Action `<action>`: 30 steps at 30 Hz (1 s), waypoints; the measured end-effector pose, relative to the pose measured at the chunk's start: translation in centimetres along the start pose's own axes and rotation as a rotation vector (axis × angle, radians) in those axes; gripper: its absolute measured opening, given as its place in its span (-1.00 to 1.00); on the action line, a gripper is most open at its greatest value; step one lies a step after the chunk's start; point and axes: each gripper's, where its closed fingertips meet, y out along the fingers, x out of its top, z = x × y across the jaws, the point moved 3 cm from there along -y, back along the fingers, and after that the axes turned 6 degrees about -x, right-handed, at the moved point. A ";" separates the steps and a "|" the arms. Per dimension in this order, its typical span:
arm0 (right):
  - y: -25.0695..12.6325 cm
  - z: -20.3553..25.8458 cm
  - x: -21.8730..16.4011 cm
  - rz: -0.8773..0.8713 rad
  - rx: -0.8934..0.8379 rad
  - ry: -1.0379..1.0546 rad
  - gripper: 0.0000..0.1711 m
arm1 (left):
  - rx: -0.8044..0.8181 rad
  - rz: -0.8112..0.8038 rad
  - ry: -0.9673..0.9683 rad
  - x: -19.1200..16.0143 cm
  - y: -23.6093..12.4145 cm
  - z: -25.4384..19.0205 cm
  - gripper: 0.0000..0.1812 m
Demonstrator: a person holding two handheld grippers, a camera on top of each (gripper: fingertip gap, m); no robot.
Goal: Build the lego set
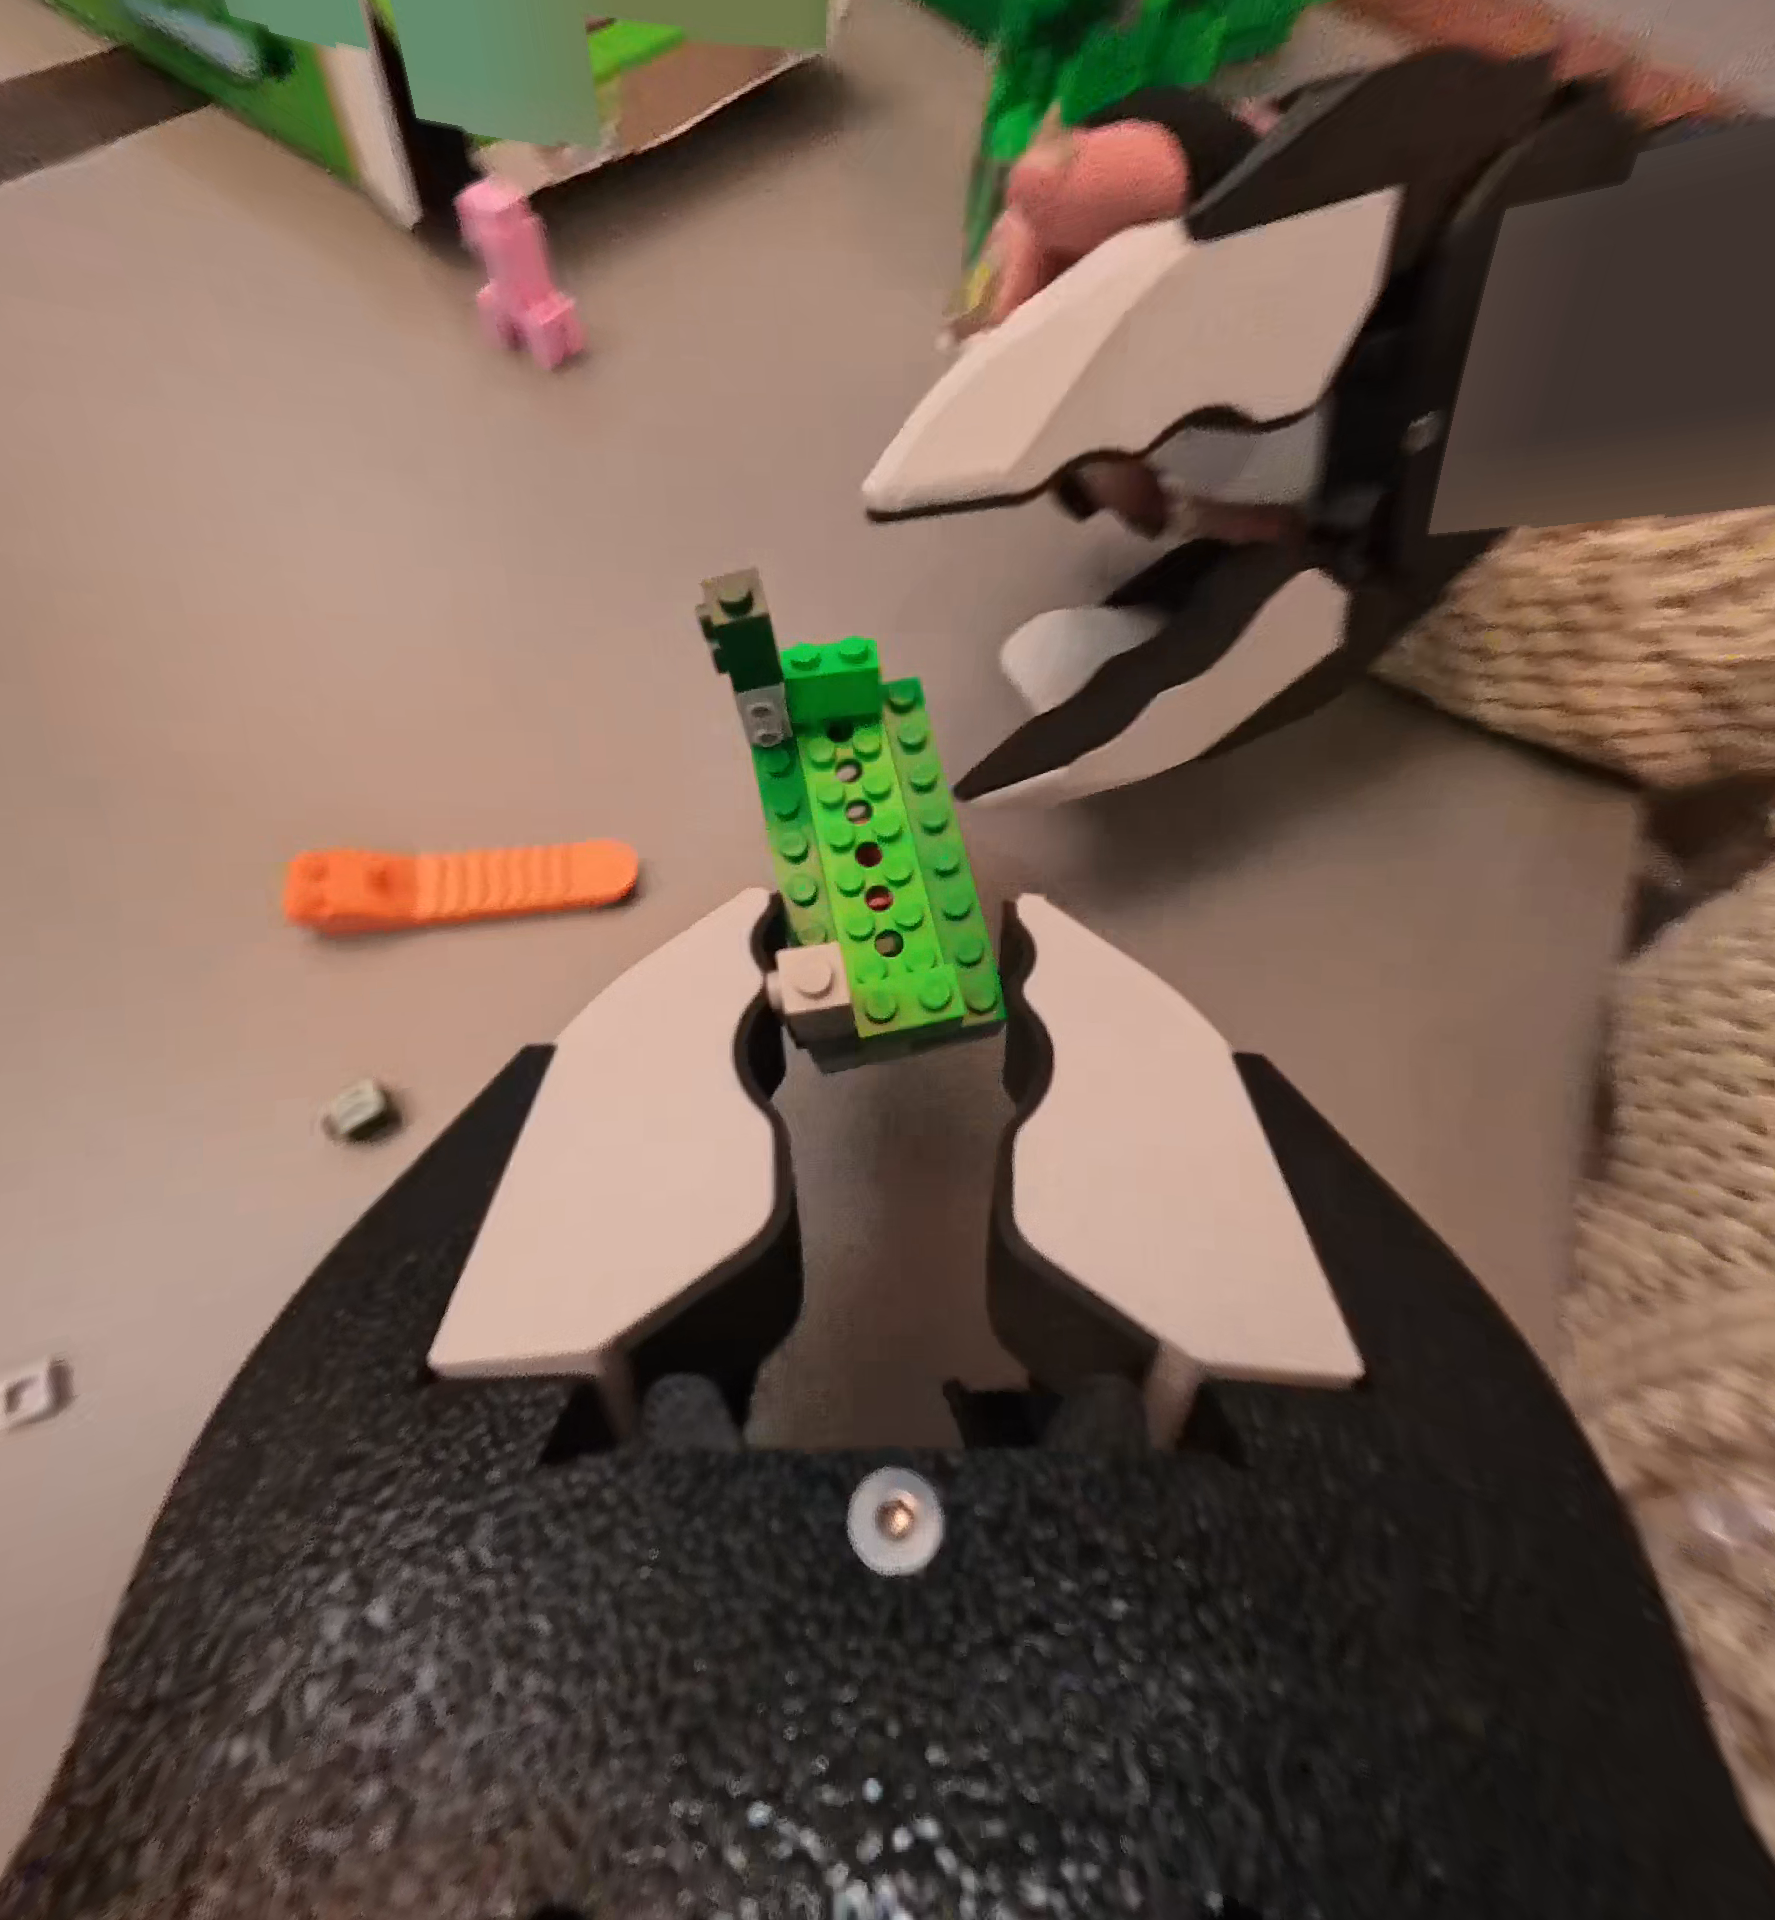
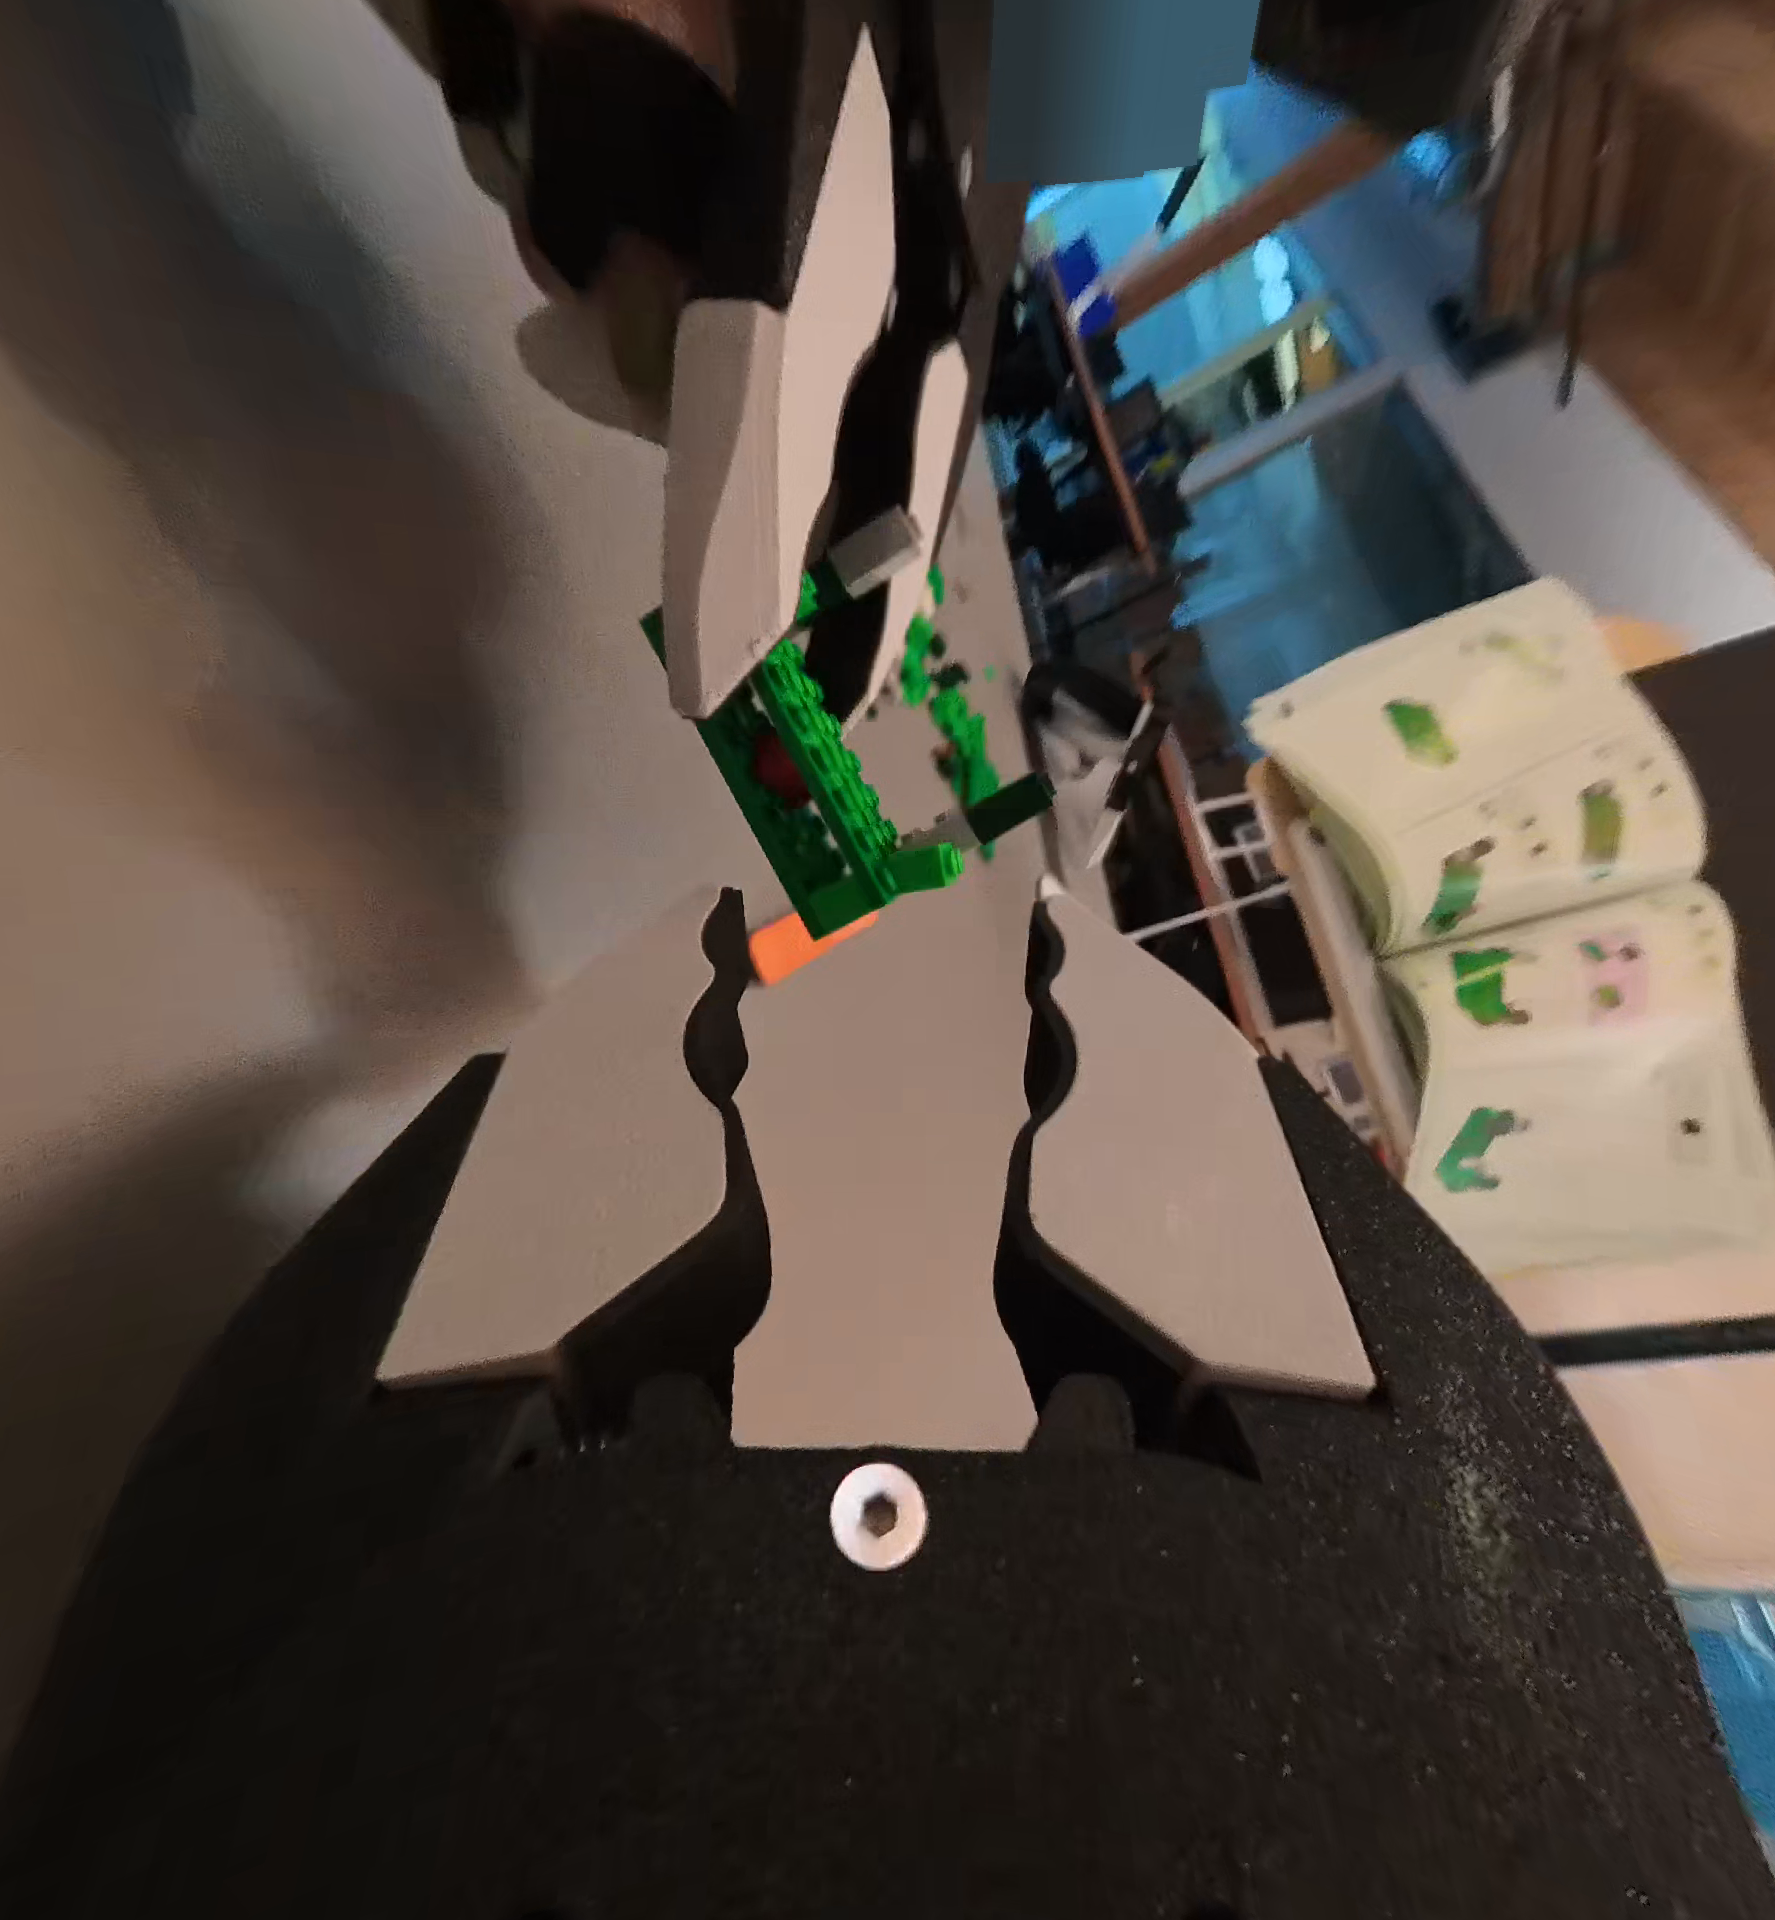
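My left gripper (image 1: 888, 914) is shut on the near end of a green Lego assembly (image 1: 878, 831), a long studded plate build with a row of holes, small grey pieces and a dark green stack at its far end. It holds the build tilted above the table. My right gripper (image 1: 919, 644) is open and empty, just right of the build's far end, with its lower fingertip close to the build's edge. In the right wrist view, my right gripper (image 2: 883, 904) points at the assembly (image 2: 810, 790), held by the left gripper (image 2: 779, 707).
An orange brick separator (image 1: 462, 883) lies on the grey table left of the build. A pink Lego figure (image 1: 514, 275) stands by an open box (image 1: 343, 104). Small grey pieces (image 1: 358, 1110) lie nearer. An open instruction booklet (image 2: 1517, 935) is at the right. A knit sleeve (image 1: 1693, 1143) fills the right side.
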 end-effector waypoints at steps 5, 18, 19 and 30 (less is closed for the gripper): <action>-1.9 -3.6 3.6 -0.194 -0.029 0.058 -0.43 | -0.290 -0.073 0.053 3.3 -2.8 -2.2 -0.57; -2.6 -5.5 8.2 -0.312 0.050 -0.127 -0.53 | -0.574 -0.054 0.085 6.3 -6.0 -4.9 -0.57; -2.5 -5.5 8.3 -0.315 0.044 -0.130 -0.53 | -0.576 -0.047 0.084 6.3 -6.0 -5.0 -0.57; -2.5 -4.6 8.5 -0.319 0.106 -0.163 -0.64 | -0.618 0.020 0.077 5.7 -5.6 -5.6 -0.57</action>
